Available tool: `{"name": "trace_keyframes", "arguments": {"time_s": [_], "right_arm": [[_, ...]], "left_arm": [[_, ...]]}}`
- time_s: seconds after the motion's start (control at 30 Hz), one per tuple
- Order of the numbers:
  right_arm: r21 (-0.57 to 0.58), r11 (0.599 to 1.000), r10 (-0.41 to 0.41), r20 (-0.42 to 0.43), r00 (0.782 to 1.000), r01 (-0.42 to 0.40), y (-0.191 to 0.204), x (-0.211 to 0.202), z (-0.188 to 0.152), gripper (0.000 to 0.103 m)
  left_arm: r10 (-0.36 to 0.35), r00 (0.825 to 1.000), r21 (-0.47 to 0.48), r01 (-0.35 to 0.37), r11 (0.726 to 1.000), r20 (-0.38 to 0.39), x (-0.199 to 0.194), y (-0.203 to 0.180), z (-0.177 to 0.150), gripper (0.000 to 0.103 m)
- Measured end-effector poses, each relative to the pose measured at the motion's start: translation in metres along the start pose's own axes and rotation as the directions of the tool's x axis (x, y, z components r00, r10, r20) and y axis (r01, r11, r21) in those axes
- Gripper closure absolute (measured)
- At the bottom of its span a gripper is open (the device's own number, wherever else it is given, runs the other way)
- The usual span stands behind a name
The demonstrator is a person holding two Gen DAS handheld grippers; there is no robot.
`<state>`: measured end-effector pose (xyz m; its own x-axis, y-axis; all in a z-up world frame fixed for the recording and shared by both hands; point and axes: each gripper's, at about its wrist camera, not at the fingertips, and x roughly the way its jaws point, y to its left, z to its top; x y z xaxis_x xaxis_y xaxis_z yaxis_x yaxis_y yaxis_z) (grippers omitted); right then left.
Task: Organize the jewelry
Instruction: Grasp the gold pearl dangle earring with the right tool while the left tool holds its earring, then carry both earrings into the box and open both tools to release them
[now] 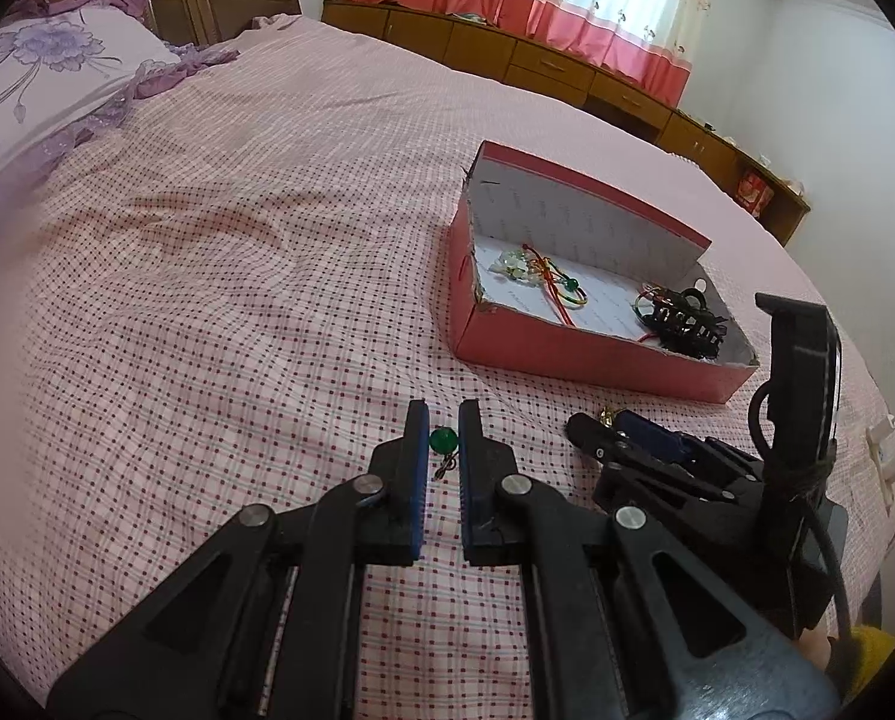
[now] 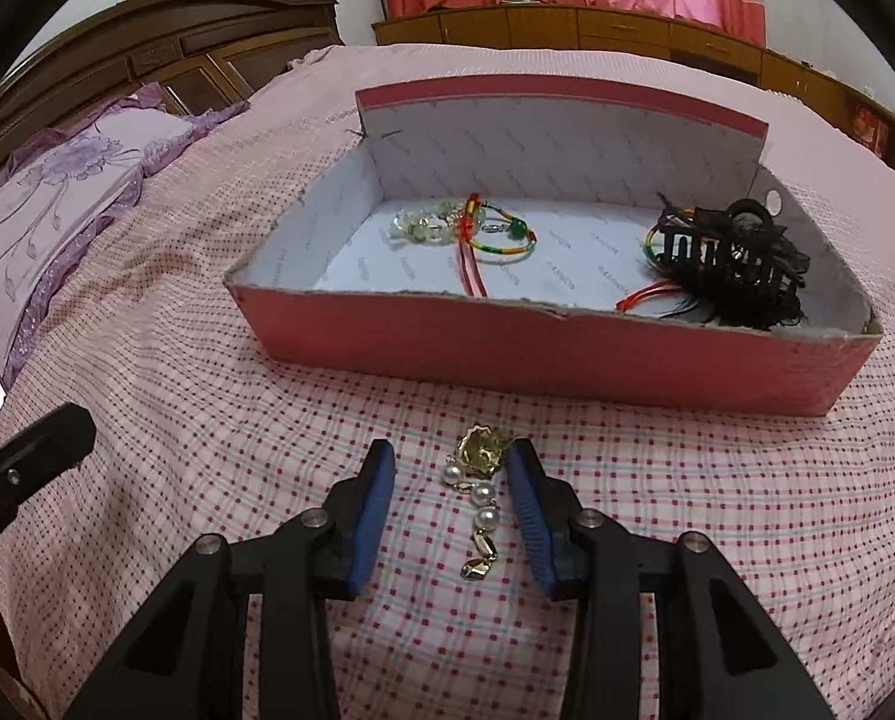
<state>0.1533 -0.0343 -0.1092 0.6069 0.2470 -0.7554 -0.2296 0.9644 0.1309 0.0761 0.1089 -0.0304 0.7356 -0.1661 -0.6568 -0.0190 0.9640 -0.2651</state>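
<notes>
My left gripper [image 1: 444, 420] has its jaws drawn in as far as they go around a green bead [image 1: 443, 440] with a small metal link, which sits between my fingertips on the checked bedspread [image 1: 237, 300]; I cannot tell whether the pads truly pinch it. My right gripper [image 2: 450, 468] stands partly open over a gold and pearl earring [image 2: 477, 480], the right pad touching its gold head, the left pad clear. The pink box [image 2: 567, 354] lies just beyond, holding bracelets [image 2: 477, 228] and black hair clips [image 2: 735, 258].
</notes>
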Motion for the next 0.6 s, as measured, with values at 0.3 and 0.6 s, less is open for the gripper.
{"name": "trace_keyframes", "arguments": {"time_s": [0.3, 0.6], "right_arm": [[0.031, 0.999, 0.031, 0.002, 1.000, -0.032, -0.010, -0.005, -0.003, 0.092], [0.049, 0.988, 0.145, 0.071, 0.987, -0.148, -0.018, -0.040, -0.010, 0.094]], "left_arm": [[-0.001, 1.000, 0.005, 0.001, 1.000, 0.003, -0.005, -0.005, -0.001, 0.103], [0.003, 1.000, 0.006, -0.003, 1.000, 0.005, -0.013, -0.014, 0.001, 0.103]]}}
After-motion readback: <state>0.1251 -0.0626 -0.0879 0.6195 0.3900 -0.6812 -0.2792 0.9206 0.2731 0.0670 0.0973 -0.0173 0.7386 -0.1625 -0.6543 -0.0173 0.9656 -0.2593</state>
